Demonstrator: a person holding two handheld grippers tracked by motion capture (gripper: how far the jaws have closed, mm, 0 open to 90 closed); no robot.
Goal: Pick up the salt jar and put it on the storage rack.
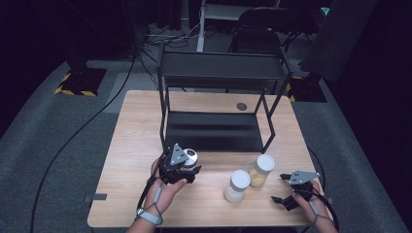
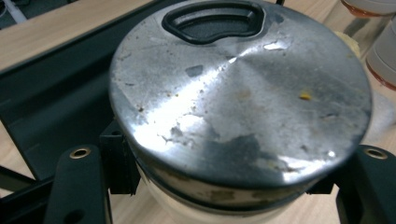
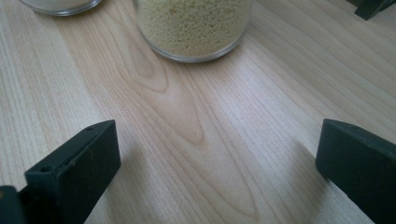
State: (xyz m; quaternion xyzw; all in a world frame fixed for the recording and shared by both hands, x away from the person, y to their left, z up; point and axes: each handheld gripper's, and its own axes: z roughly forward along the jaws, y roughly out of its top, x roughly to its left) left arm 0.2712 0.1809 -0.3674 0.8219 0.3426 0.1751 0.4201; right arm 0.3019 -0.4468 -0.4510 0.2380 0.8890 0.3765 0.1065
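A jar with a worn silver lid (image 1: 190, 158) (image 2: 238, 93) is held in my left gripper (image 1: 187, 170) (image 2: 224, 186), which is shut on it just below the lid, in front of the black shelf rack (image 1: 214, 131). Two glass jars with white lids stand on the table: one with pale contents (image 1: 237, 185) and one with yellow grains (image 1: 261, 170) (image 3: 194, 25). My right gripper (image 1: 282, 189) (image 3: 219, 168) rests low near the table's front right corner, open, jaws wide apart over bare wood, the grain jar just ahead of it.
The black two-tier rack's lower shelf (image 2: 51, 93) lies directly behind the held jar. A small dark disc (image 1: 241, 106) sits on the table behind the rack. Chairs and cables are on the floor beyond the wooden table (image 1: 136, 145).
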